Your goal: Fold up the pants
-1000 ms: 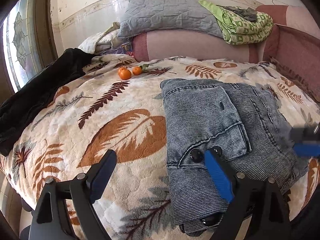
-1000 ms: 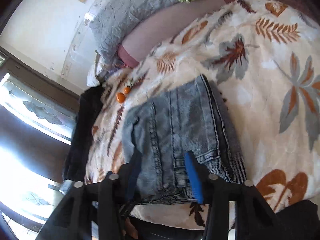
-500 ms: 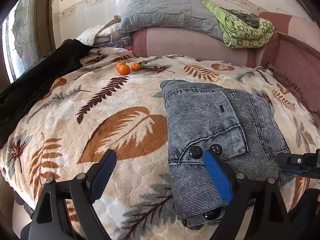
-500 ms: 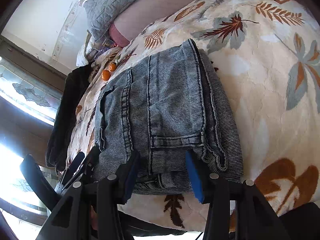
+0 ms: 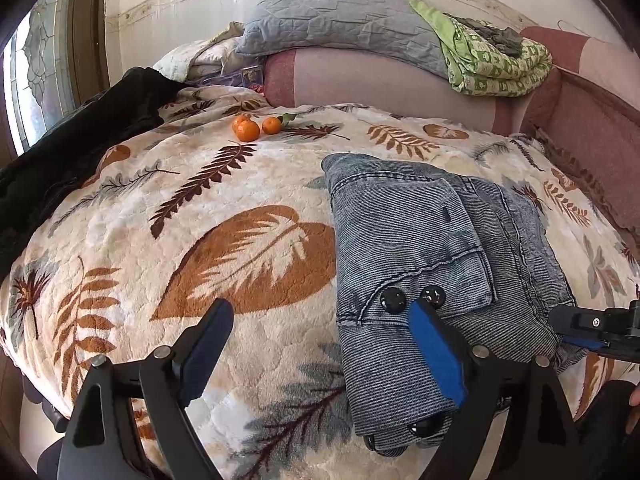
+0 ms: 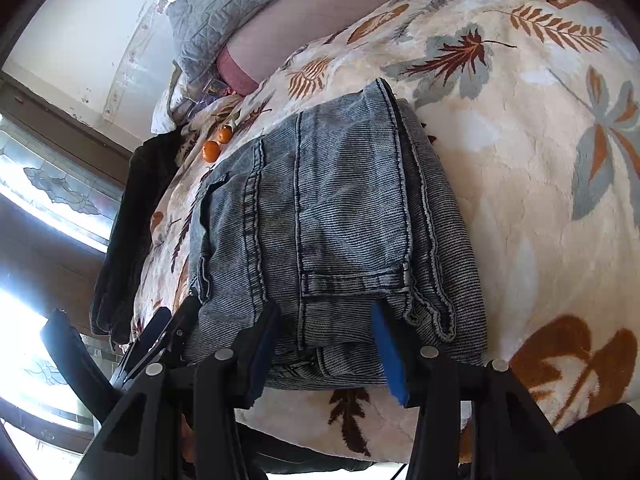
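Note:
The blue-grey denim pants lie folded into a thick rectangle on the leaf-patterned blanket. My left gripper is wide open. Its blue right pad hangs over the bundle's near-left corner by two black buttons; its left finger is over bare blanket. My right gripper is half open at the pants, its fingertips over the near edge where the layers show. The denim there is not pinched. The right gripper also shows at the bundle's right side, and the left gripper at its left.
Three oranges lie far left on the blanket. A black garment drapes along the left edge by the window. A grey pillow and a green blanket rest on the pink bolster behind.
The right gripper has closed in on the pants' near edge, so they fill more of its view, and the left gripper has come into that view. The left gripper has barely shifted.

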Demonstrator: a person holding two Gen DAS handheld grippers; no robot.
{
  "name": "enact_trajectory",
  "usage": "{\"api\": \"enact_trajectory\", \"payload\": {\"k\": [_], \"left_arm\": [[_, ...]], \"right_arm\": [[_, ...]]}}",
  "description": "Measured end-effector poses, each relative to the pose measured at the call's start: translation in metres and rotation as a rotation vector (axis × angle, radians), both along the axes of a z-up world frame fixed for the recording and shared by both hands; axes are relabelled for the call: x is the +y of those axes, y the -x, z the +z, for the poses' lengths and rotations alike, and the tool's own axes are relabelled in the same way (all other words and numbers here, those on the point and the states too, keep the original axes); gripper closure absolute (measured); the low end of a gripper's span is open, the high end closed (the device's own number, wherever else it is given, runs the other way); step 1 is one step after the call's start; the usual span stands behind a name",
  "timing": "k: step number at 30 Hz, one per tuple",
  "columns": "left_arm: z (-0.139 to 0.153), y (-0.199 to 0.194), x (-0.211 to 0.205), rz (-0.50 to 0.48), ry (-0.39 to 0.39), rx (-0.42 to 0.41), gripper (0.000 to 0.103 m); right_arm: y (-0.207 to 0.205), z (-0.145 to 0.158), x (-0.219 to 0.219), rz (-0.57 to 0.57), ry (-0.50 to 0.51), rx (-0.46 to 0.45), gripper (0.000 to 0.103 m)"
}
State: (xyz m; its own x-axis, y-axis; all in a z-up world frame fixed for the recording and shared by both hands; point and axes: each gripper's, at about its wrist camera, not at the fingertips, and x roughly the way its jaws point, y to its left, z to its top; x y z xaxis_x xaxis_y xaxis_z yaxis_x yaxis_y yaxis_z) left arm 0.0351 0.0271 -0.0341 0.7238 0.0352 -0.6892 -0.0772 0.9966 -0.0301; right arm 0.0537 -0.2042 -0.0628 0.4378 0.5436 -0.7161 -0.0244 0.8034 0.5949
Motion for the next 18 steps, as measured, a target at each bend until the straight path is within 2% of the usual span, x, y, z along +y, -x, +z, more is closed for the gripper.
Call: {"api": "enact_trajectory", "payload": {"k": [3, 8, 9, 12, 16, 18], "left_arm": [[0.001, -0.001, 0.008, 0.005, 0.065, 0.014, 0.014], [-0.014, -0.01, 0.036, 0.04, 0.333, 0.107, 0.014], [-0.015, -0.009, 0.039, 0.049, 0.362, 0.104, 0.014], [-0.015, -0.009, 0.037, 0.047, 0.376, 0.102, 0.014], [-0.016, -0.009, 0.026, -0.004, 0.355, 0.11, 0.014], [-0.011, -0.005, 0.027, 0.001, 0.361, 0.09, 0.014]], "right_arm": [[-0.002, 0.002, 0.001, 0.008, 0.011, 0.007, 0.051], [-0.005, 0.003, 0.003, 0.024, 0.018, 0.014, 0.051], [-0.005, 0.002, 0.003, 0.025, 0.017, 0.012, 0.051], [-0.005, 0.001, 0.002, 0.025, 0.011, 0.007, 0.051], [-0.005, 0.001, 0.002, 0.027, 0.017, 0.014, 0.051], [-0.006, 0.003, 0.002, 0.027, 0.026, 0.029, 0.051]]}}
